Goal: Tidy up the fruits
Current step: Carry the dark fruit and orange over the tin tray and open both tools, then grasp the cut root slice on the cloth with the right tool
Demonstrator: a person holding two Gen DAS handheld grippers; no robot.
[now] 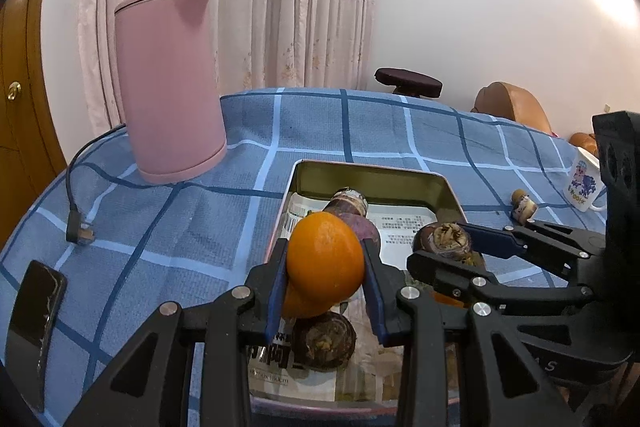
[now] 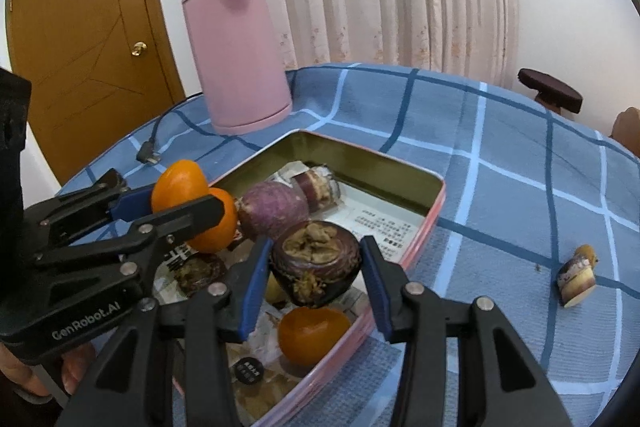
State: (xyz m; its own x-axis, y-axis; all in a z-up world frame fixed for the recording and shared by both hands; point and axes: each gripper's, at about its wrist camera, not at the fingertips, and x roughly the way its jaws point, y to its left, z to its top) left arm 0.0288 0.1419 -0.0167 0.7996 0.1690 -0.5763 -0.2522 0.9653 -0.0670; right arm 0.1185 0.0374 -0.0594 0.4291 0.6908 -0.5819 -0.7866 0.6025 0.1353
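1. My left gripper (image 1: 325,291) is clamped on an orange (image 1: 325,263), pads on its two sides, held over the near left part of the tin (image 1: 372,173).
2. My right gripper (image 2: 316,291) is clamped on a mangosteen (image 2: 316,263), just right of the left gripper and also over the tin.
3. Risk: the orange is round and the pads grip only a narrow band. A tilt could let it roll out and knock the second orange (image 1: 298,303) right under it.
4. Risk: the two grippers sit close, so fingers may clash if both go down together.
5. Risk: the mangosteen looks soft and cracked. A harder squeeze could crush it.
6. Below the right gripper lies another orange (image 2: 314,335); dropping onto it means a bounce or roll.
7. A fruit piece (image 2: 578,281) sits on the cloth (image 2: 500,147), well right of the right gripper, outside the tin, easy to miss.
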